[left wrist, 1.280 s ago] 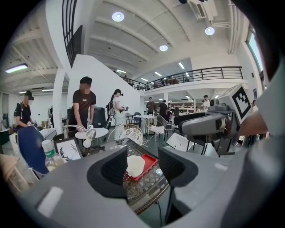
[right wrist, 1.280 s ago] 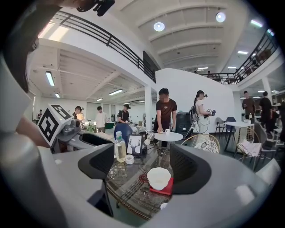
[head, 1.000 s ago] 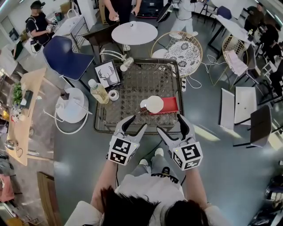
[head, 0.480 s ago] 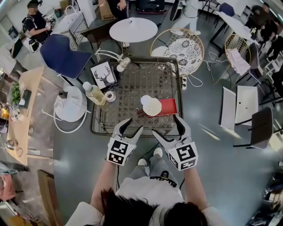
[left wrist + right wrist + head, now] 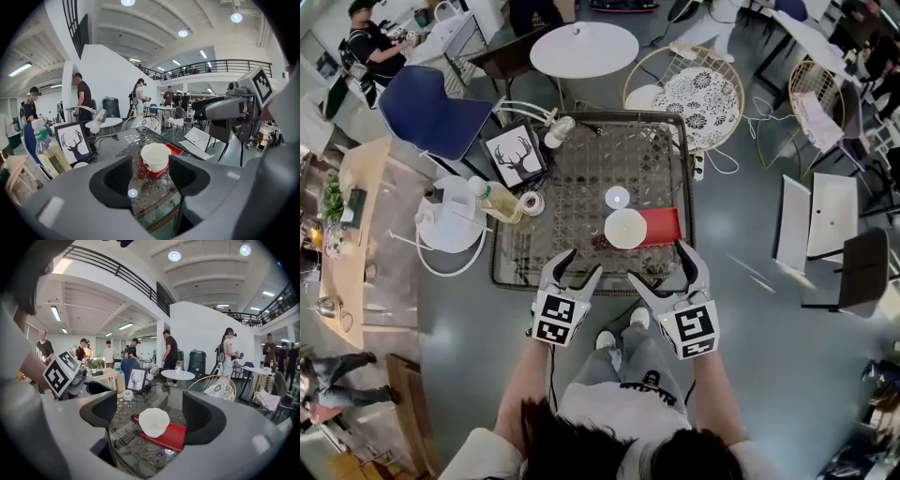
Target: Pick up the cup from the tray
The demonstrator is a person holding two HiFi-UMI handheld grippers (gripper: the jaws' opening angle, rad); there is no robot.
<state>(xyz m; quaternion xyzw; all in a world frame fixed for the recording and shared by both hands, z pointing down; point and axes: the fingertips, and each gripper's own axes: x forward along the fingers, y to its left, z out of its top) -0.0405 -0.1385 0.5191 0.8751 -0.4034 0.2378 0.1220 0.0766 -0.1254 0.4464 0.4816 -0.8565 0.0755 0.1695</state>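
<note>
Cup: a white cup (image 5: 625, 229) stands upright on the left end of a red tray (image 5: 662, 225), untouched by either gripper.
Tray: flat on the glass desk (image 5: 581, 183), close to the edge nearest the person and toward its right side.
Left gripper: the left gripper (image 5: 581, 262) hangs over the near edge of the desk with its jaws wide apart and nothing held; in its own view the cup shows in the gap, well ahead of the jaws.
Right gripper: the right gripper (image 5: 658, 264) is just beside the left one, jaws wide and empty, with the cup and tray ahead between them.
Left side of desk: a bottle (image 5: 497, 200), a roll of tape (image 5: 531, 202) just beside it, a framed deer picture (image 5: 514, 155) and a lamp (image 5: 560, 131) behind.
</note>
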